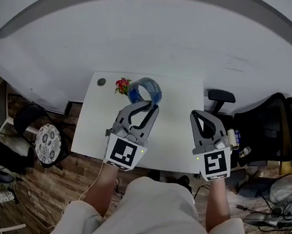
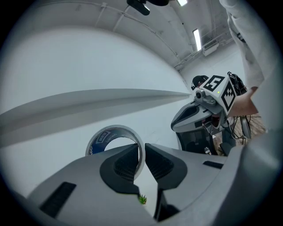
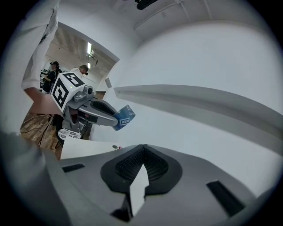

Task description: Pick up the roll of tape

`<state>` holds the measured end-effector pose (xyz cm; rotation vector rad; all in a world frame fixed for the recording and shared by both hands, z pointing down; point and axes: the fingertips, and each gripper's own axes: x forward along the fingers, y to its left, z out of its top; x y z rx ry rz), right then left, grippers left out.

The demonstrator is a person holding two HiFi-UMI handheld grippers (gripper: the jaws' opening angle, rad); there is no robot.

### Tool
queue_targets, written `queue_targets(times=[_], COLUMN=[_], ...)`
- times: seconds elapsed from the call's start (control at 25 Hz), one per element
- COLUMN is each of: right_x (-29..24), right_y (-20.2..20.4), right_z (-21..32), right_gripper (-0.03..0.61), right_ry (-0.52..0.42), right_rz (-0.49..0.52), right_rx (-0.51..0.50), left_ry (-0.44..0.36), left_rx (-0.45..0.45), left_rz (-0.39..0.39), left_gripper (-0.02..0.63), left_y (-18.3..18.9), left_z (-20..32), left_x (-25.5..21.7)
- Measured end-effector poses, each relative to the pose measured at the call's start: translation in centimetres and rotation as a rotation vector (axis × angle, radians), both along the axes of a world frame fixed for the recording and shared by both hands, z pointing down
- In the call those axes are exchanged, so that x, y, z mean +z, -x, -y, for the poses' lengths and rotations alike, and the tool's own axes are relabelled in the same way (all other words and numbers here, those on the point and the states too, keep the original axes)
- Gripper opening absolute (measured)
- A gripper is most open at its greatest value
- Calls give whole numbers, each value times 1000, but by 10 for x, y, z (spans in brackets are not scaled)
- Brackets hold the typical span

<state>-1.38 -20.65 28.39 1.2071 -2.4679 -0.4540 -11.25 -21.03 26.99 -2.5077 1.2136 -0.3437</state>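
One roll of tape [image 2: 102, 135] clamped in left tongs [image 2: 141, 152], right tongs [image 3: 142, 150] together, empty.

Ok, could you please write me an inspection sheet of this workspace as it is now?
Surface: white table, mostly bare.
Job's things: roll of tape, lifted off the table.
Clutter: red flower and small round dark object near the far edge.
Grippers: left gripper shut on the tape's wall; right gripper shut, empty.
Cables: white cable below the left gripper; floor cables at right.
Surroundings: black office chair at right, patterned stool at left.
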Motion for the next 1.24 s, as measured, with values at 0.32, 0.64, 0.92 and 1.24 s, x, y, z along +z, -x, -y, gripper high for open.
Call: queue_targets(times=[0.32, 0.64, 0.92, 1.24], right_x=[3, 3, 2, 7], right_y=[-1, -1, 0, 2], right_z=[-4, -9, -12, -17], right_gripper=[5, 5, 5, 5], right_ry=[17, 15, 20, 32], right_rz=[-2, -2, 5, 4], right_rx=[-4, -3, -12, -32], left_ry=[1, 10, 15, 27], left_rx=[-9, -7, -21, -28], left_rz=[7, 6, 25, 45], left_gripper=[60, 60, 60, 60], left_y=[2, 2, 4, 4], left_z=[-5, -9, -11, -14], left_x=[0, 4, 8, 13])
